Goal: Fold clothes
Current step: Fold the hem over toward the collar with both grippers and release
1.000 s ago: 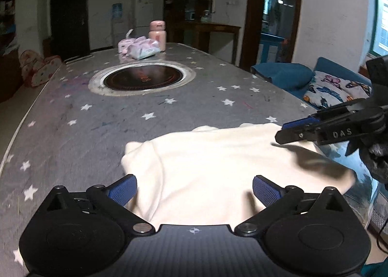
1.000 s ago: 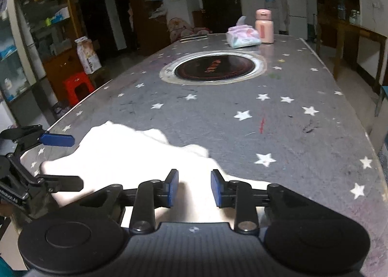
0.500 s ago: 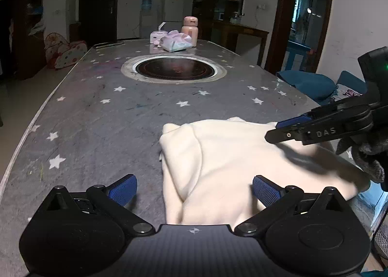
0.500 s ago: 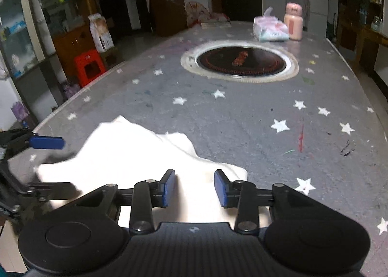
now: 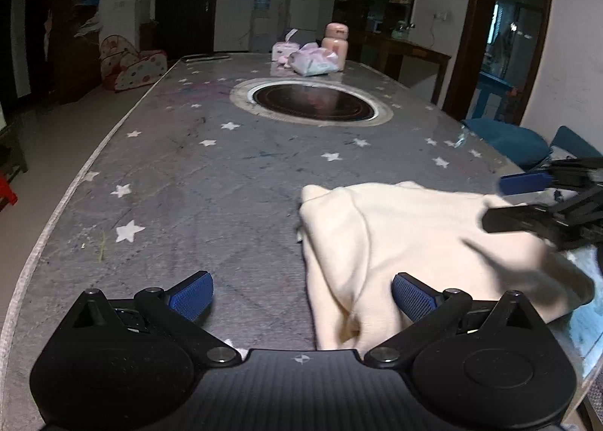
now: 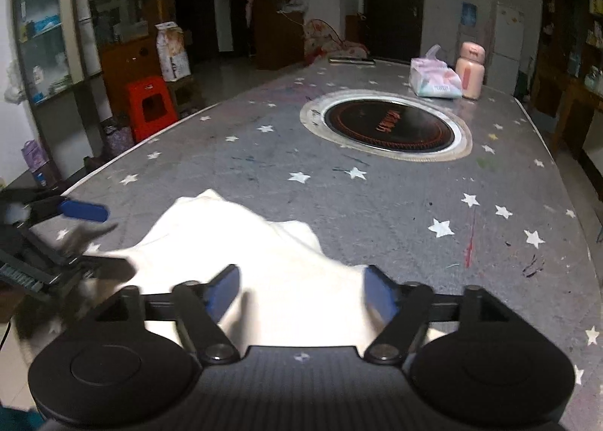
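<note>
Gaping wide, both the left gripper (image 5: pixel 301 297) and right gripper (image 6: pixel 301 289) hold nothing over the cream garment (image 5: pixel 407 238); only the right view shows a red stool (image 6: pixel 150 106).

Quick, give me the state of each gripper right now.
Left gripper: open, holding nothing; the cream garment lies between and ahead of its fingers.
Right gripper: open, over the garment, gripping nothing.

1. I count one cream garment (image 5: pixel 407 242) on the tabletop (image 5: pixel 211 182).
2. I have two tools: the left tool (image 5: pixel 301 295) and the right tool (image 6: pixel 299 291).
3. One round inset cooktop (image 6: pixel 388 125).
4. Two tissue packs (image 5: pixel 314 61), one (image 5: pixel 284 50) behind the other.
5. One pink bottle (image 6: pixel 470 71).
6. One red stool (image 6: pixel 150 106) on the floor.
7. One fridge (image 5: pixel 303 18) and one water dispenser (image 5: pixel 261 18).
</note>
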`<act>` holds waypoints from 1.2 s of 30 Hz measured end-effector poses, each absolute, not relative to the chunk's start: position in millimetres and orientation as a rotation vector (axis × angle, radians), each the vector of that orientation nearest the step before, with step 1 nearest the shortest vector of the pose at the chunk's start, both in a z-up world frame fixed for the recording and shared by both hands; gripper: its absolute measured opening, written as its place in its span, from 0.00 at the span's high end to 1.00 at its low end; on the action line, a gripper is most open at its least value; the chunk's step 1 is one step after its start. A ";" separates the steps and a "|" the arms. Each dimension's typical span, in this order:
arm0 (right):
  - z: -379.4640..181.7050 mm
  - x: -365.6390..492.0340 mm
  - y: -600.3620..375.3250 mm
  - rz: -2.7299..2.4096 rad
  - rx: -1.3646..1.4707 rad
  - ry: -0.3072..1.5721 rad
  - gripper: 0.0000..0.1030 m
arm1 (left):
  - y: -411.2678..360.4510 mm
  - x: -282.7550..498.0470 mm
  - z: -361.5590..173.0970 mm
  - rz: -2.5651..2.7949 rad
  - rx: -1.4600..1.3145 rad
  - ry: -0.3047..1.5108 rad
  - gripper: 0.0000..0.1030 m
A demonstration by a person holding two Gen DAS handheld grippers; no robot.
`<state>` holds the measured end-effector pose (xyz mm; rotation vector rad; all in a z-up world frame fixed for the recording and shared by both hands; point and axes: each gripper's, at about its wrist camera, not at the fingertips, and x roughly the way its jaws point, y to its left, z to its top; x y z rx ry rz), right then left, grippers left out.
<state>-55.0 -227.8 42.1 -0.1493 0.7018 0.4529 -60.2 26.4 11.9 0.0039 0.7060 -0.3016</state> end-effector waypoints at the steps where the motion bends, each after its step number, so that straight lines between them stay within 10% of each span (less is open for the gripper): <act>1: 43.0 -61.0 -228.0 0.457 -0.160 0.696 0.22 | 26.0 -60.0 10.9 -0.300 0.008 0.710 0.00; 36: 7.0 -136.4 -320.8 0.139 -0.248 0.677 0.00 | -16.2 -59.1 4.1 -0.338 0.066 0.789 0.00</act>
